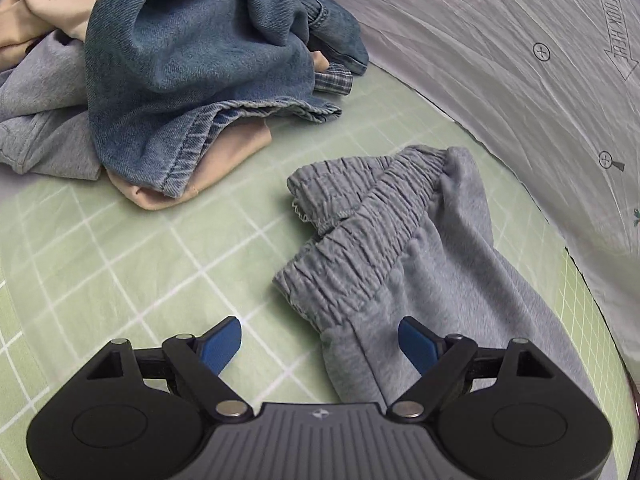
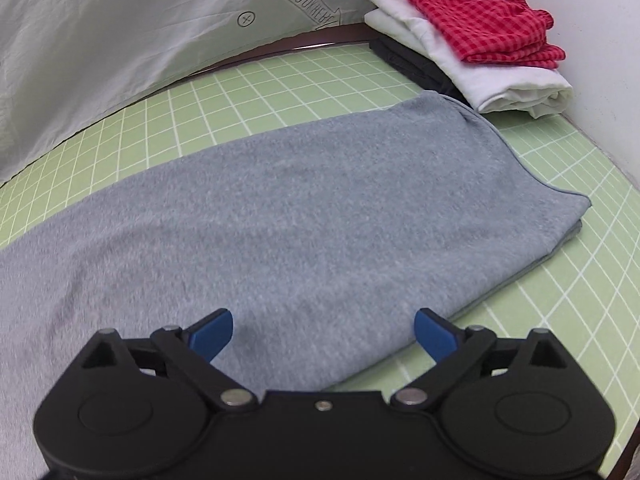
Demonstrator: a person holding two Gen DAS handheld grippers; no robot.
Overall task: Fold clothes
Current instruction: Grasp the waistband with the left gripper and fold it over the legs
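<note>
The left gripper [image 1: 320,344] and the right gripper [image 2: 323,336] are both spread wide and hold nothing, over the grey sweatpants [image 2: 280,208] lying flat on the green grid mat [image 1: 120,264]. An unfolded pile with jeans [image 1: 192,60] lies behind the waistband [image 1: 360,216]; the folded stack with a red checked garment [image 2: 480,20] touches the leg end.

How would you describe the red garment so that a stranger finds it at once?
Look at the green grid mat, at its far corner by the wall. A folded stack sits there; the red checked garment lies on top, the only red piece, above white and dark ones.
</note>
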